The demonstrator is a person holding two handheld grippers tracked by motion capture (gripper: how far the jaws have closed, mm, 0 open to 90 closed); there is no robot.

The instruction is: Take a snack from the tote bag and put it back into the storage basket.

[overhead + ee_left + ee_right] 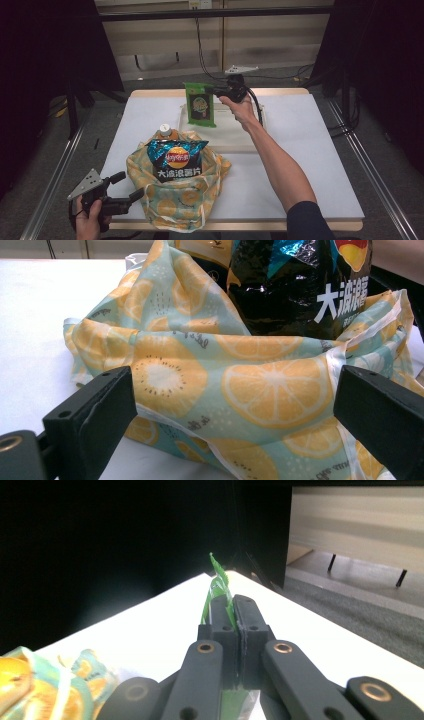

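My right gripper (pixel 220 92) pinches the flat green snack packet (pixel 201 104) by its edge, hanging clear beyond the lemon-print fabric bag (pixel 172 197), where my left gripper (pixel 134 185) waits, jaws spread.

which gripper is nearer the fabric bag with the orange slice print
Left. The left gripper sits open right beside the printed fabric bag, jaws at its side. The right gripper holds a green packet raised over the table's far side.

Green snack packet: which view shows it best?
High view: the green snack packet hangs face-on from the right claw, above the table. The right gripper view shows just its thin edge pinched between the jaws.
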